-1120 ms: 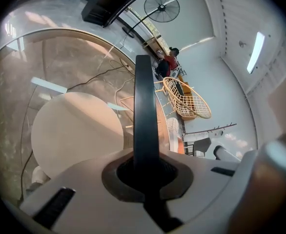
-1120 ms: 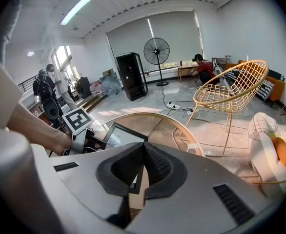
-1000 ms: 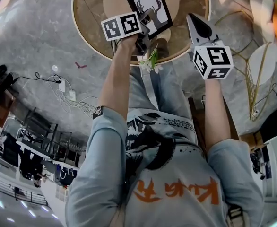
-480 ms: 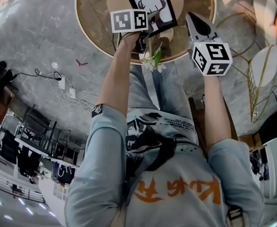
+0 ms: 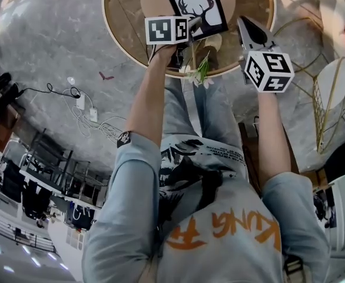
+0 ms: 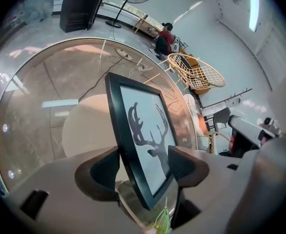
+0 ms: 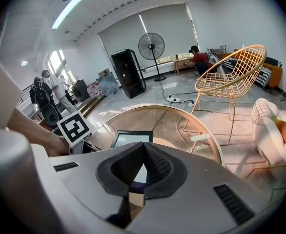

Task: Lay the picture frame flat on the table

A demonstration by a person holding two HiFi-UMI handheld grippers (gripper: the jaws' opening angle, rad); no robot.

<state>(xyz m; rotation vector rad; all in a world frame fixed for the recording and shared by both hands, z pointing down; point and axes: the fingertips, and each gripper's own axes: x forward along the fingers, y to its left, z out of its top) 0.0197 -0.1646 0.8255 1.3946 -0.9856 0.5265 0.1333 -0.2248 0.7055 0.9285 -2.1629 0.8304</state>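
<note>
Left gripper (image 5: 191, 27) and picture frame (image 5: 197, 7) are sitting further toward the head view's upper right than a second ago, further in over the worktop. The jaws have just been opening, with the frame between them.

Round worktop (image 5: 120, 22): clear glass that is reflecting ceiling lights, thin gold rim, a pale round disc (image 6: 82, 126) showing under the glass.

Picture frame (image 6: 142, 130): rectangular, with a matte black moulding that is bordering a white print of a dark antlered deer head. It is leaning tilted over the worktop centre, not flat, its lower corner sitting down in the left gripper's throat. In the left gripper view both dark, ribbed pads are standing wide apart, one either side of the frame; neither is pressing on it.

Right gripper (image 7: 143, 149): hanging to the frame's right, apart from it, over the worktop's near edge. Its jaws are resting together at the tips with nothing between them.

Green sprig (image 5: 201, 71): thin leaves, poking out just beneath the left gripper.
</note>
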